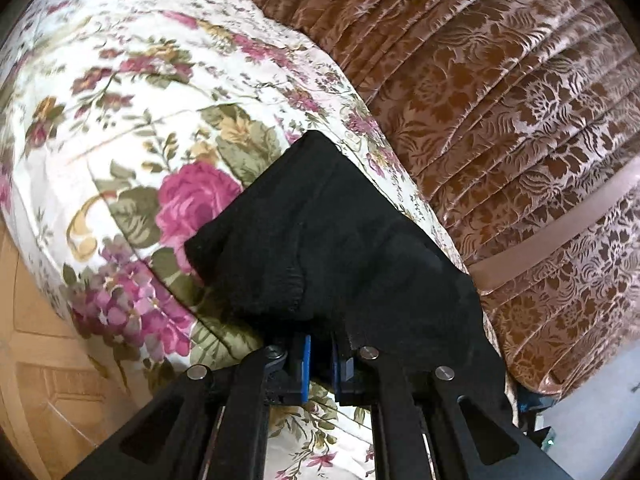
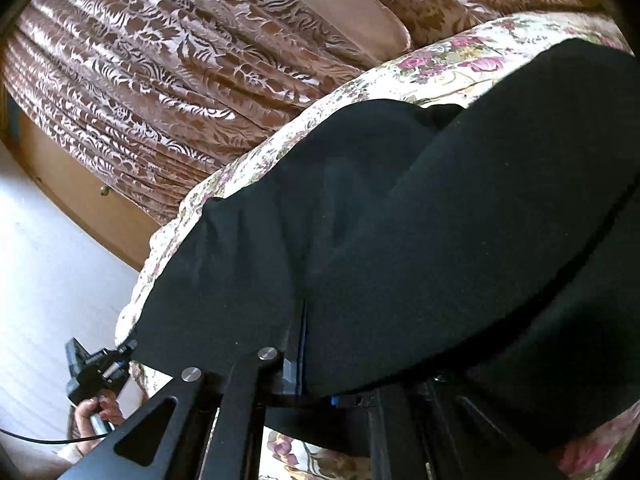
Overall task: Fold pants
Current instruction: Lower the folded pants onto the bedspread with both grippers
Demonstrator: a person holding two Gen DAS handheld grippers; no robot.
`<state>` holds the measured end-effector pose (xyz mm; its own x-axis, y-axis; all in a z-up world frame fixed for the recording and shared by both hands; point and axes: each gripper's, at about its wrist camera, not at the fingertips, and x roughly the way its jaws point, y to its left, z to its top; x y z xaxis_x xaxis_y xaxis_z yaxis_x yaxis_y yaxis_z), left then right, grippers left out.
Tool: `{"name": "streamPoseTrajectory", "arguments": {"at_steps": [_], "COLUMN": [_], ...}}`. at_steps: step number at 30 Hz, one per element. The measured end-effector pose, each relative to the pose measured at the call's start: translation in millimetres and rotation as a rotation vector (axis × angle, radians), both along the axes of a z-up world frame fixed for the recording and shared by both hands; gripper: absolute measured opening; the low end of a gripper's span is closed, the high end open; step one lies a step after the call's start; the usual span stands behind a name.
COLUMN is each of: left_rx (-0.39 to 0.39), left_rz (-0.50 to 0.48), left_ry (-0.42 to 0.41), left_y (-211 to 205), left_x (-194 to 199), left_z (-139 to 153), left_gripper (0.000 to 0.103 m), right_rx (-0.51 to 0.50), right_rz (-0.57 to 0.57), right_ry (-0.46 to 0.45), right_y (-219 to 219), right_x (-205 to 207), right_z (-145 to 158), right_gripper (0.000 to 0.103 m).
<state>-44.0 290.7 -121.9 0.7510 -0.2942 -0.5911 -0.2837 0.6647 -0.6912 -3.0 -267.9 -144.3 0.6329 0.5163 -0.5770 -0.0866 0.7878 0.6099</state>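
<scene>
The black pants [image 1: 328, 240] lie on a floral bedspread [image 1: 120, 120]. In the left wrist view my left gripper [image 1: 322, 364] is shut on an end of the pants, with black cloth draped over its blue-padded fingers [image 1: 306, 364]. In the right wrist view the pants [image 2: 400, 240] spread wide across the bed, and my right gripper [image 2: 308, 364] is shut on their near edge; the cloth hides most of its fingers. My left gripper [image 2: 120, 354] also shows at the lower left of the right wrist view, held by a hand and pinching the pants' corner.
A brown floral curtain [image 1: 500, 100] hangs behind the bed and shows in the right wrist view too [image 2: 160, 60]. A wooden door or floor panel [image 1: 48, 380] lies at the lower left. A white wall [image 2: 48, 240] and wooden trim [image 2: 80, 192] stand left of the bed.
</scene>
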Motion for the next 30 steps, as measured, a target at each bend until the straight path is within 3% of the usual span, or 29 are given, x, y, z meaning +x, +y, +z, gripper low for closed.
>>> {"name": "streamPoseTrajectory", "arguments": {"at_steps": [4,6,8,13,17,21,23,30], "left_rx": [0.016,0.038,0.081,0.233,0.284,0.283,0.271,0.250], "left_rz": [0.015,0.026,0.038,0.138,0.168,0.054,-0.048,-0.320], "left_ry": [-0.004,-0.019,-0.055,-0.145,-0.217,-0.219,-0.191,-0.142], "left_y": [-2,-2,-4,-6,-13,-39,-61,-155], "left_x": [-4,-8,-14,-31,-35,-12,8,59], "left_z": [4,11,23,57,73,73,66,46], "left_gripper": [0.016,0.037,0.050,0.054,0.062,0.067,0.068,0.068], "right_rx": [-0.007,-0.003,0.001,0.007,0.031,0.040,0.040,0.050], "right_rz": [0.002,0.004,0.010,0.020,0.009,0.003,0.003,-0.045], "right_ry": [0.002,0.006,0.014,0.022,0.037,0.042,0.047,0.051], "right_y": [0,-1,0,1,-3,-4,-5,-17], "right_x": [0,0,1,2,2,3,3,2], "right_z": [-2,-3,-2,1,1,1,2,8], "right_gripper": [0.009,0.011,0.015,0.022,0.023,0.024,0.024,0.030]}}
